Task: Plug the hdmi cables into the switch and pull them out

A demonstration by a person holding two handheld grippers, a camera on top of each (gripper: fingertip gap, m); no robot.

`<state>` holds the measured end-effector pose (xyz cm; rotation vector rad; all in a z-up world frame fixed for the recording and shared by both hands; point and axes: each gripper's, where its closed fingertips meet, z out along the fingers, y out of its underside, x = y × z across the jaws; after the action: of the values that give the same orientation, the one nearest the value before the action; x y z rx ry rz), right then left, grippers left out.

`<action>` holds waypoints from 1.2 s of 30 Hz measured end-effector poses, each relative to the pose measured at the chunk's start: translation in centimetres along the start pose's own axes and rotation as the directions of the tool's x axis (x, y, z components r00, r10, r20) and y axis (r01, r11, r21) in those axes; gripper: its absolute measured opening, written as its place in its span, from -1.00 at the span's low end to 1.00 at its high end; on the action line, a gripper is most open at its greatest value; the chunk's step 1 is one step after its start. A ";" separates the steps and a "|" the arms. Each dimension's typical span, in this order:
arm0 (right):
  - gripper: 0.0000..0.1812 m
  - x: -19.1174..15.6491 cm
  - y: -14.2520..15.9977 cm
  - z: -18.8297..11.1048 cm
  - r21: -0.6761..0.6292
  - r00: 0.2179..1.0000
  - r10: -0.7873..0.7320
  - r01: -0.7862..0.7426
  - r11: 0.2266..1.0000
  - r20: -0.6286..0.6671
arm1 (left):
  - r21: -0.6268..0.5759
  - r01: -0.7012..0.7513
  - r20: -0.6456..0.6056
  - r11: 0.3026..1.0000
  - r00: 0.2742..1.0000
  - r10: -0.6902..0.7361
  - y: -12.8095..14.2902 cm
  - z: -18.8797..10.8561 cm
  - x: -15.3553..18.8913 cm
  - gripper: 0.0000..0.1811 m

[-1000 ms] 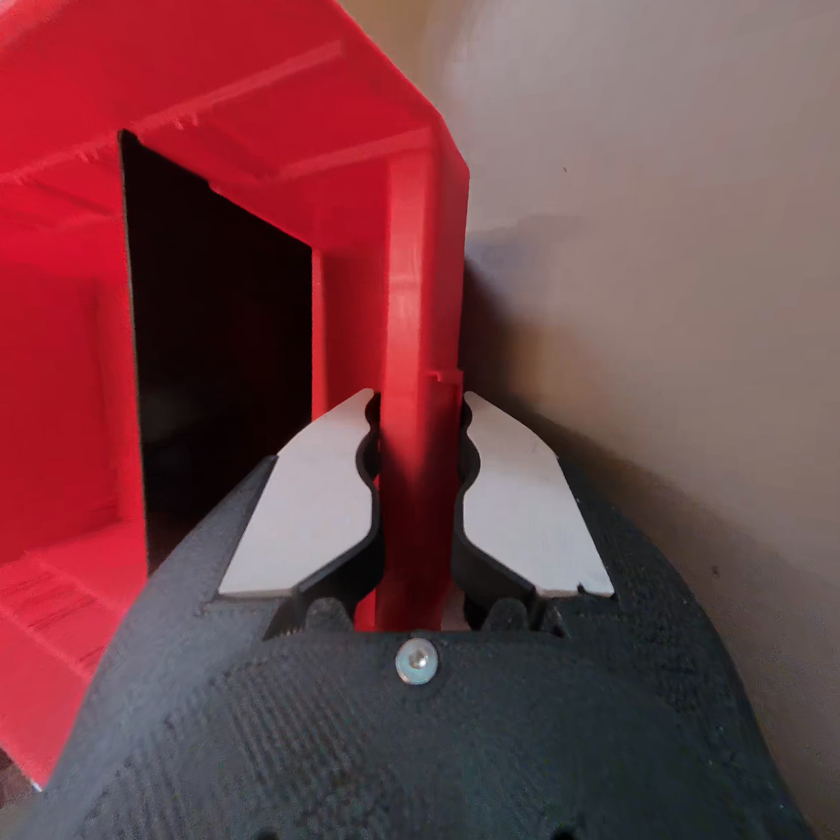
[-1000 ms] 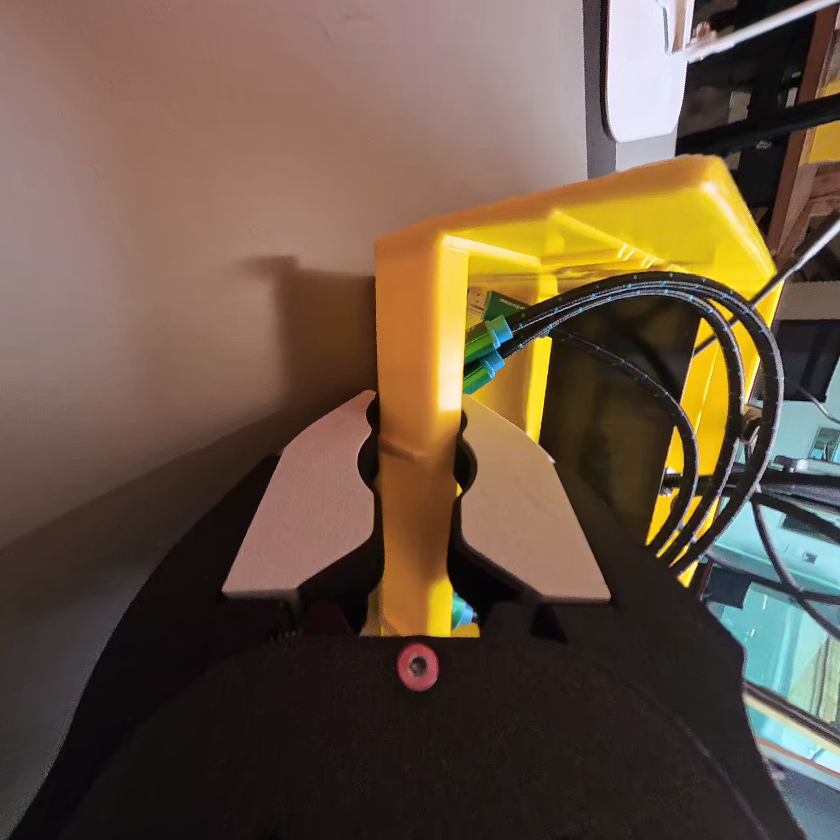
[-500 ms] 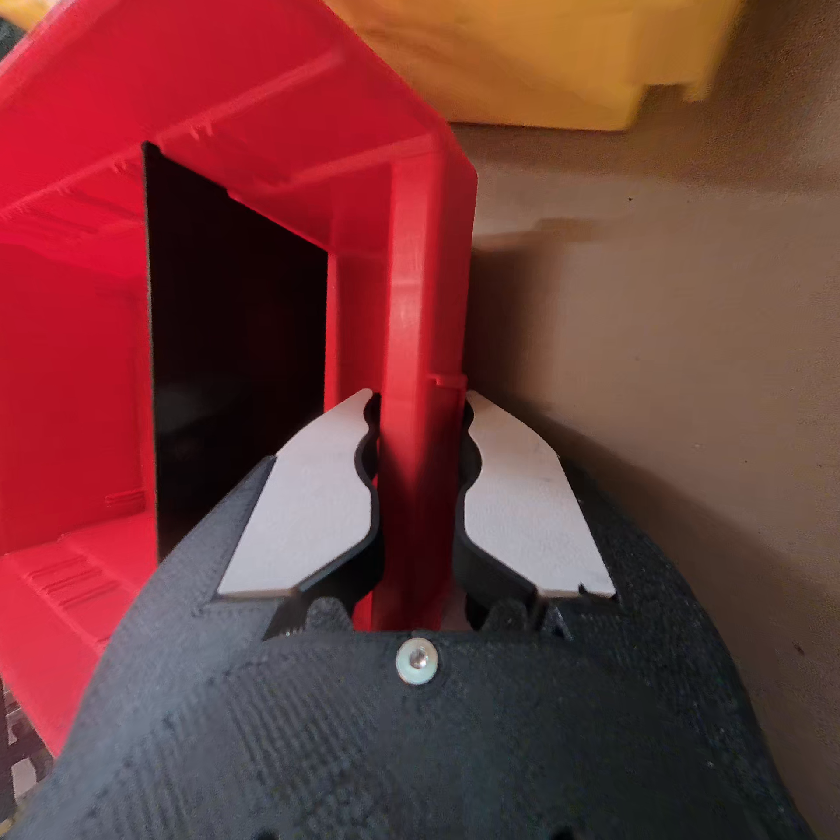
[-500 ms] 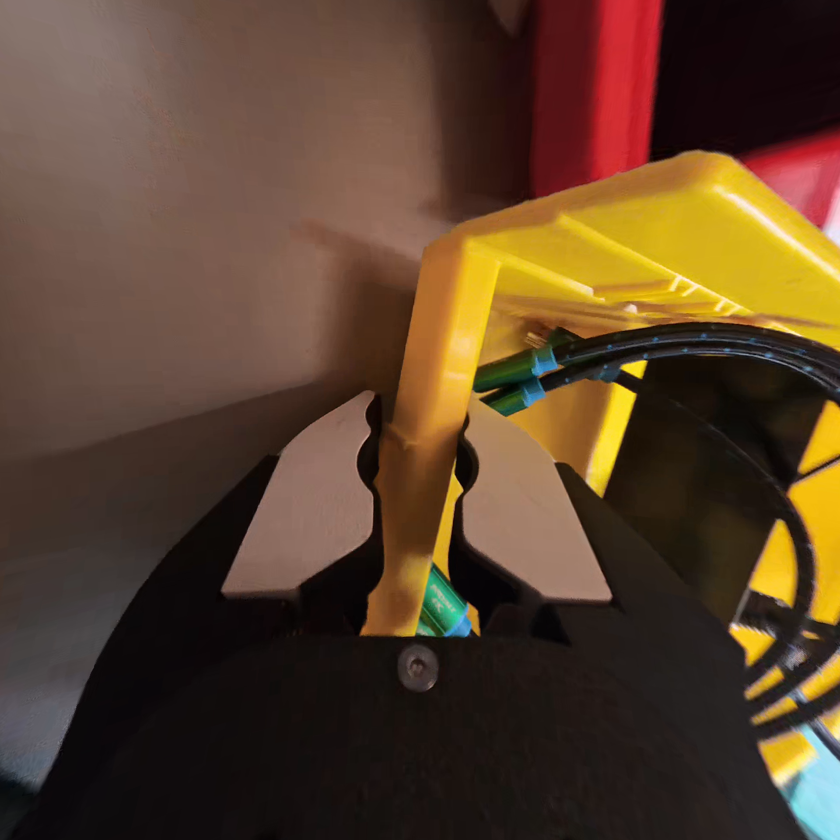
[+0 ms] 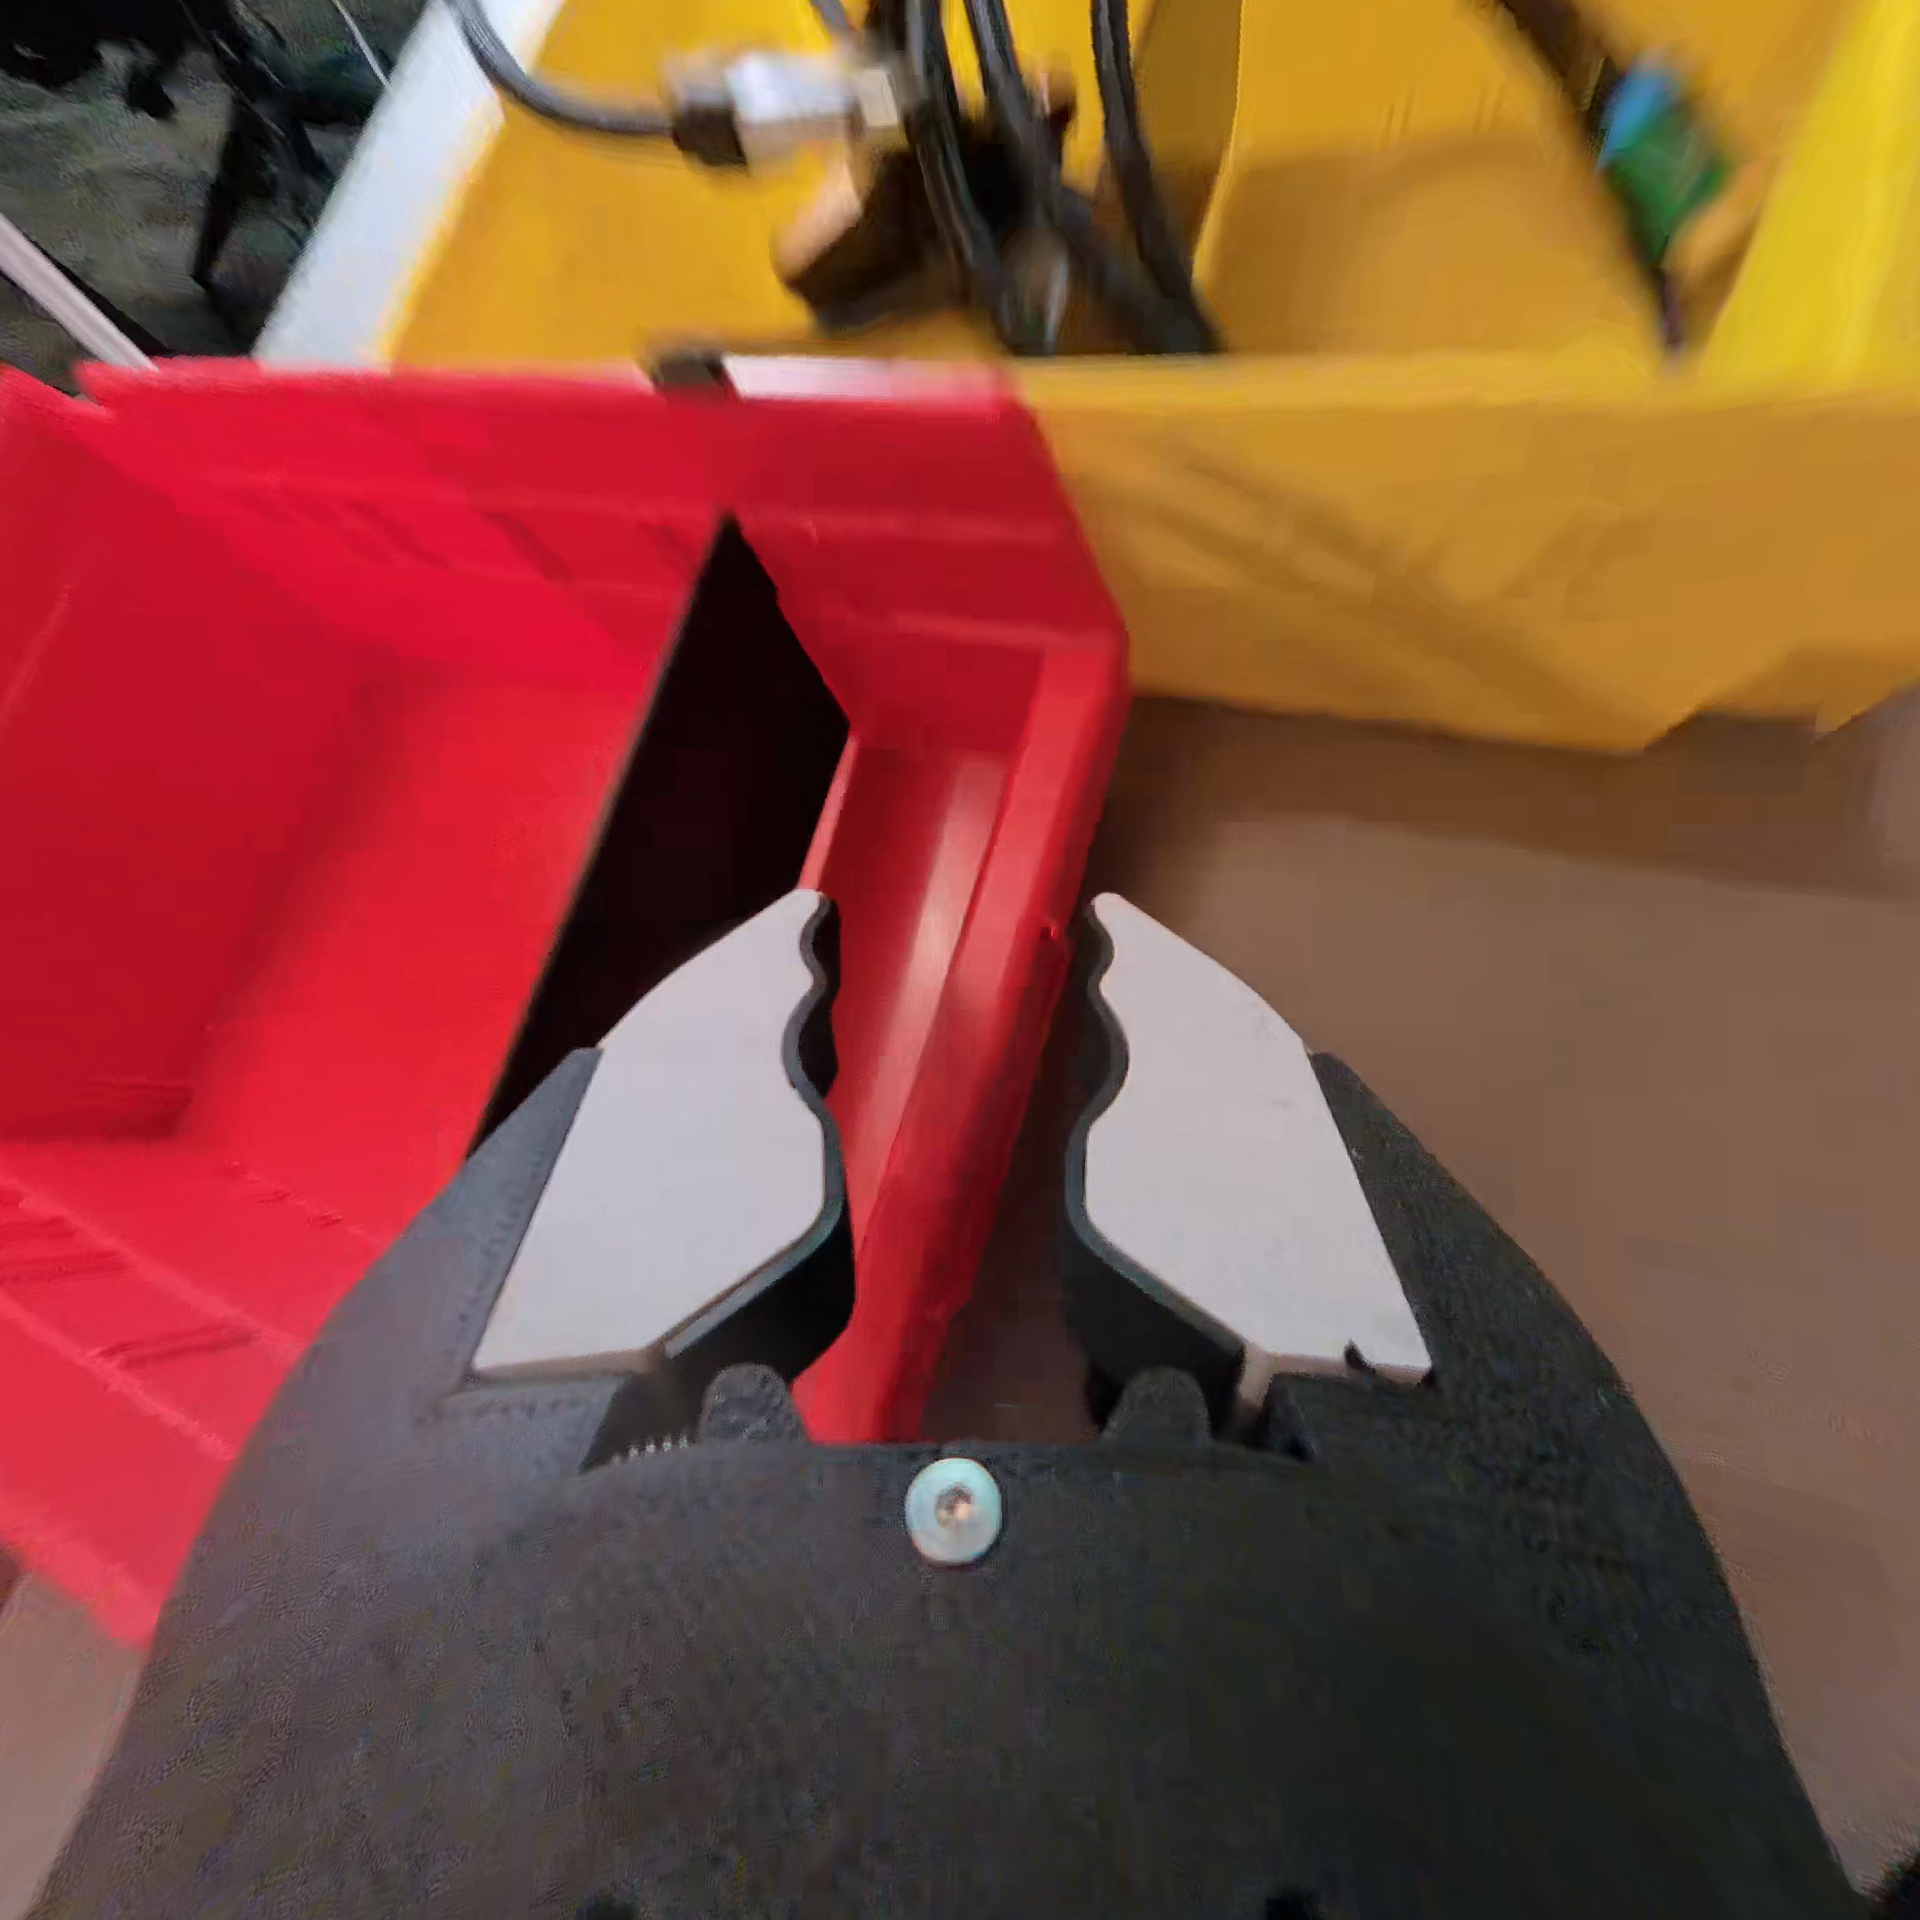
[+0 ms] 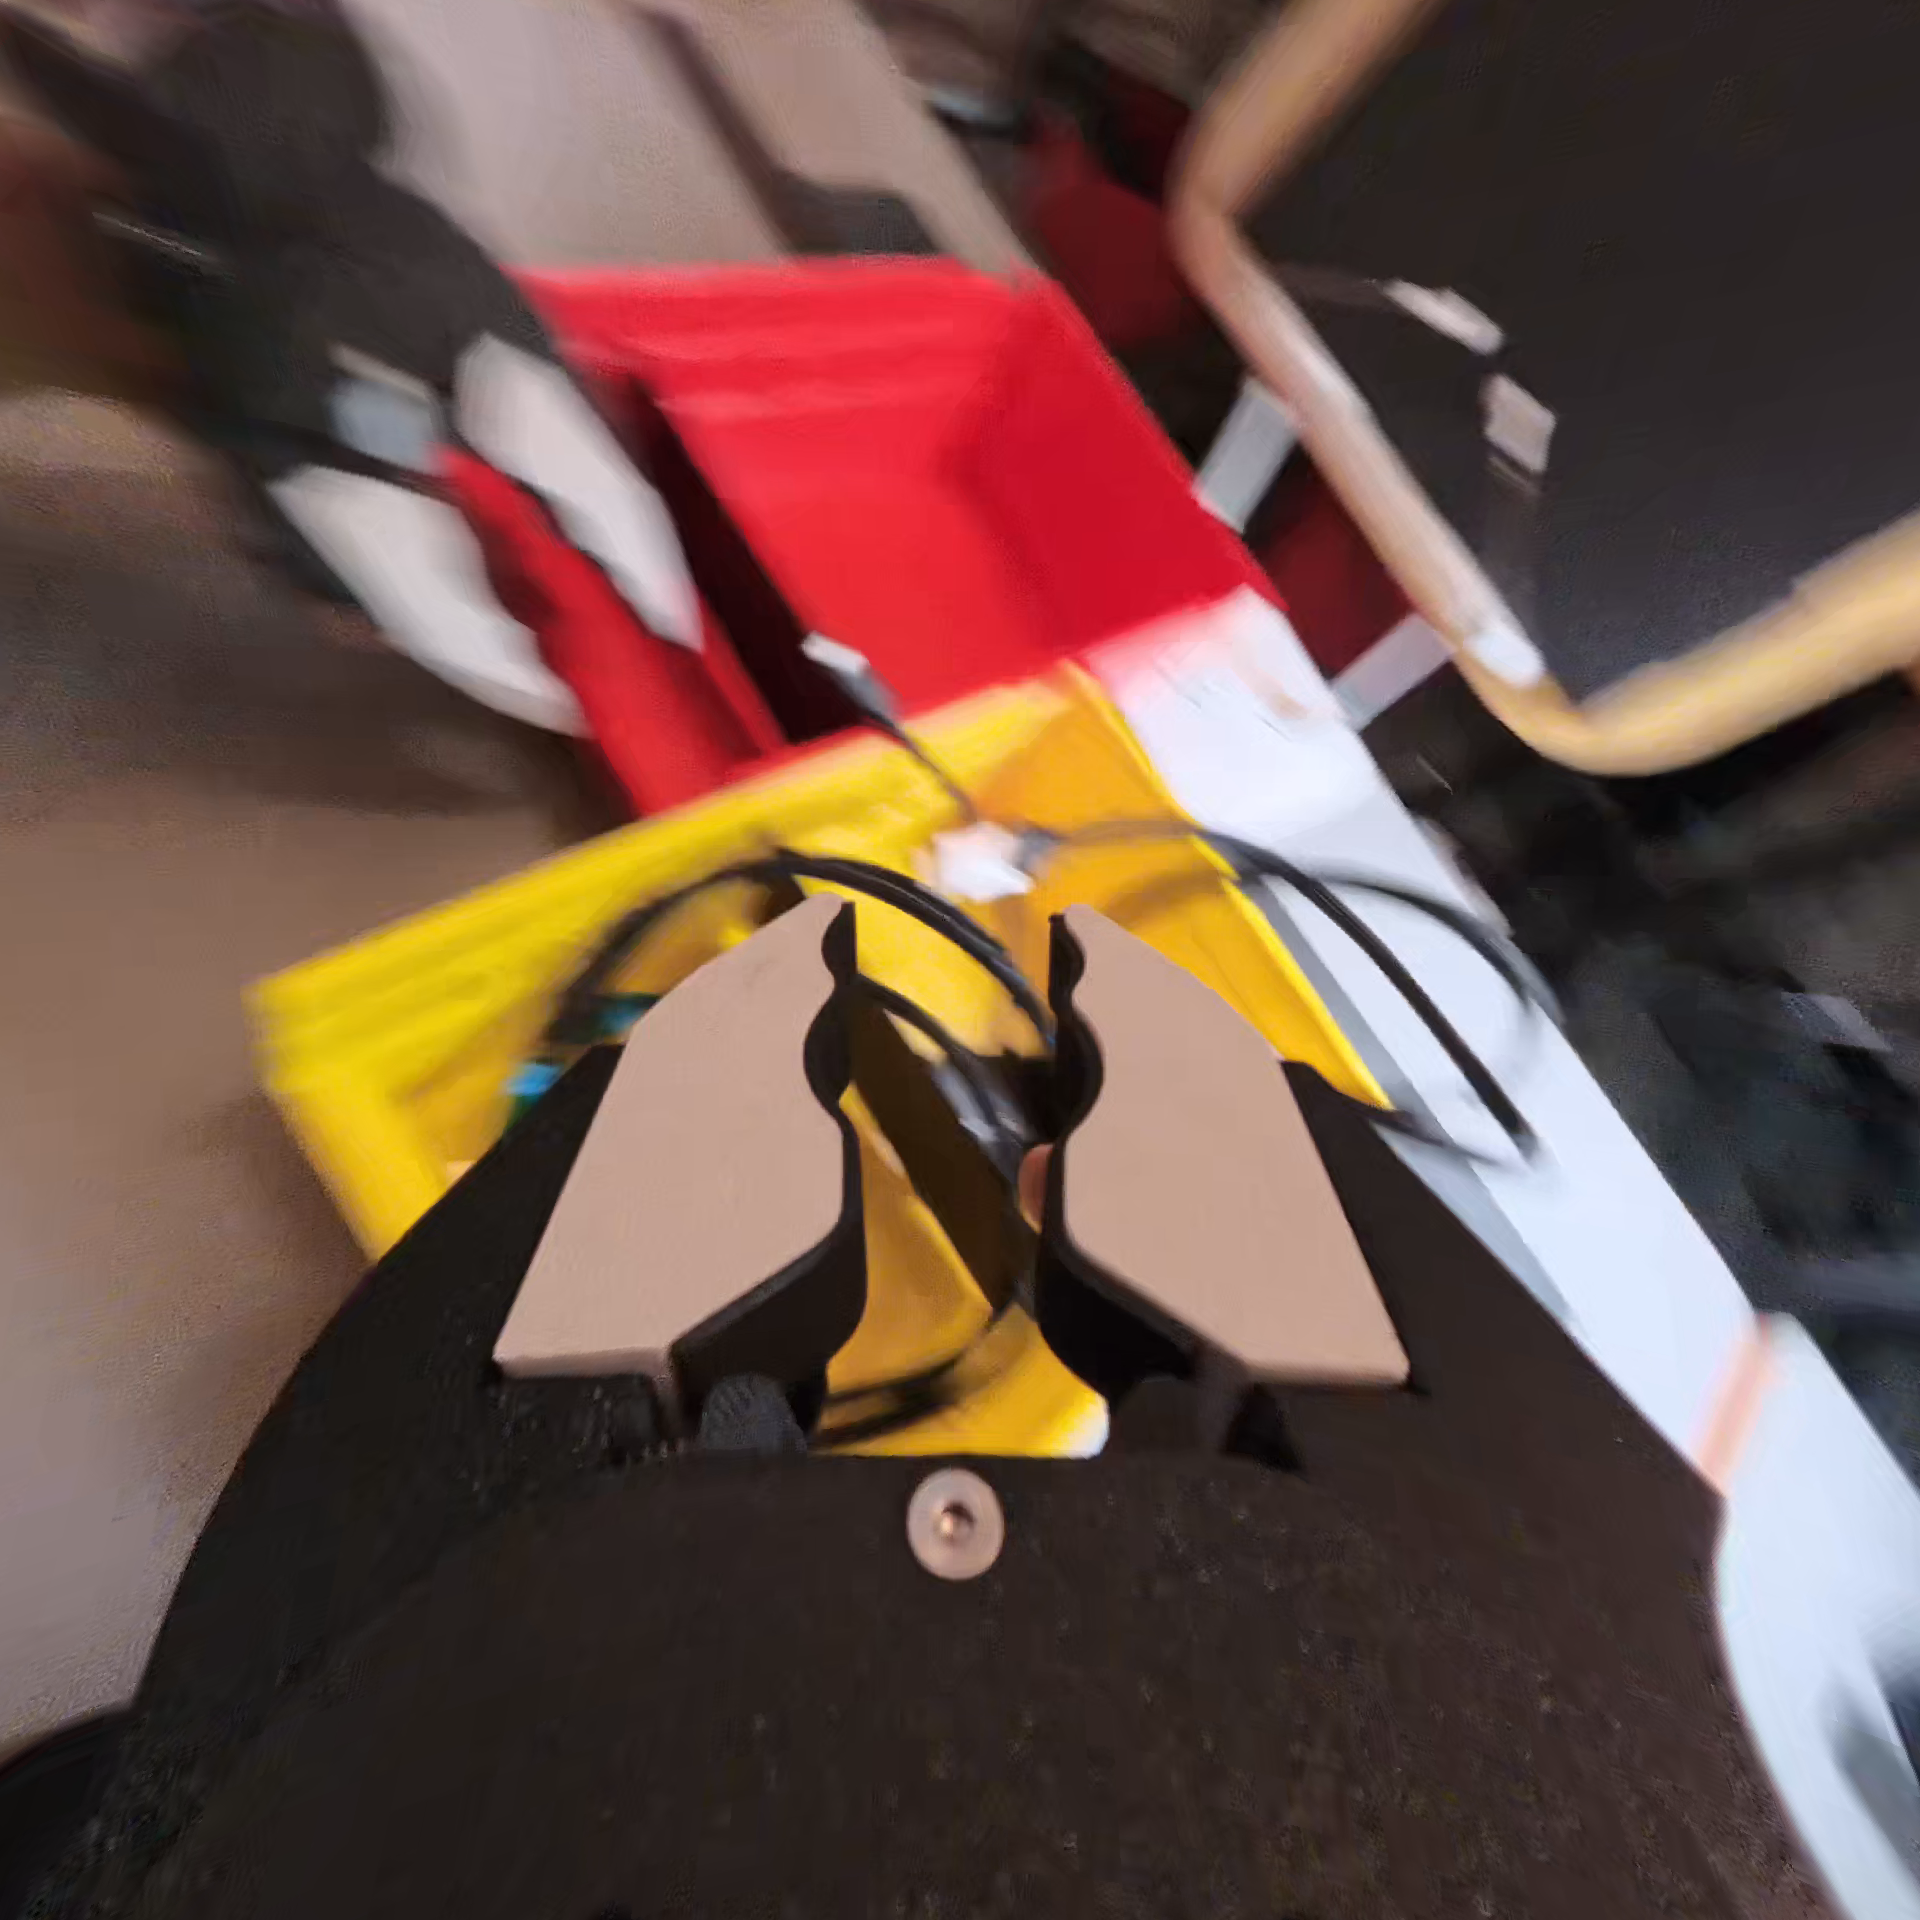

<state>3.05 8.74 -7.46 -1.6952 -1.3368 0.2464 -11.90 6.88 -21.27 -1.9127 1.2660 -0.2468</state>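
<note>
My left gripper (image 5: 956, 914) straddles the right rim of the red bin (image 5: 312, 831). Its jaws are slightly apart, with a gap on the right side of the rim. It also shows, blurred, in the right wrist view (image 6: 634, 675). My right gripper (image 6: 951, 914) is open and empty, above the yellow bin (image 6: 416, 1039). Black braided cables (image 6: 935, 935) coil in that bin. In the left wrist view the yellow bin (image 5: 1403, 540) lies behind the red one, holding the cables (image 5: 1039, 208) and a green and blue plug (image 5: 1662, 177). No switch can be made out.
Both bins stand on a tan table (image 5: 1558, 1143) by its white edge (image 6: 1455, 1039). A round metal connector (image 5: 779, 104) lies at the yellow bin's back. A chair with a tan frame (image 6: 1351, 468) stands beyond the table. The right wrist view is heavily blurred. About 20 cm separates my left fingertips from my right. The right tips stand about 12 cm off the round metal connector (image 5: 779, 104).
Both bins were tipped up, now they lie flat on the table. My right gripper let go of the yellow bin's rim and drew back above it. My left gripper's jaws loosened on the red rim.
</note>
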 end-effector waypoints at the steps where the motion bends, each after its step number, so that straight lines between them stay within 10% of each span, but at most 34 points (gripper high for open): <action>1: -0.58 2.5 1.6 -0.6 -0.043 0.992 0.056 -0.061 0.997 -0.111 | 0.057 0.040 -0.002 0.998 0.999 -0.040 -1.6 -1.2 0.0 -0.53; 6: -0.46 2.8 7.3 -4.7 0.061 0.940 0.300 -0.294 0.954 -0.165 | 0.263 0.172 -0.041 0.949 0.985 -0.167 -7.5 -6.8 2.7 -0.53; 14: -0.34 -4.6 18.4 -5.1 0.109 0.789 0.565 -0.557 0.824 -0.241 | 0.297 0.442 -0.040 0.846 0.891 -0.451 -5.0 -4.6 11.5 -0.51; 18: -0.34 -4.9 19.0 -3.7 0.107 0.766 0.582 -0.577 0.809 -0.273 | 0.369 0.542 -0.030 0.755 0.819 -0.574 -5.8 -2.4 13.4 -0.48; 36: -0.75 -3.4 18.4 -2.4 0.096 0.744 0.566 -0.573 0.814 -0.356 | 0.460 0.491 0.255 0.740 0.725 -0.639 -6.7 2.3 8.9 -0.68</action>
<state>15.36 5.09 -21.27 -2.0175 -0.5113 0.2438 -1.81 1.71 -20.28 -1.8501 0.2842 -0.3585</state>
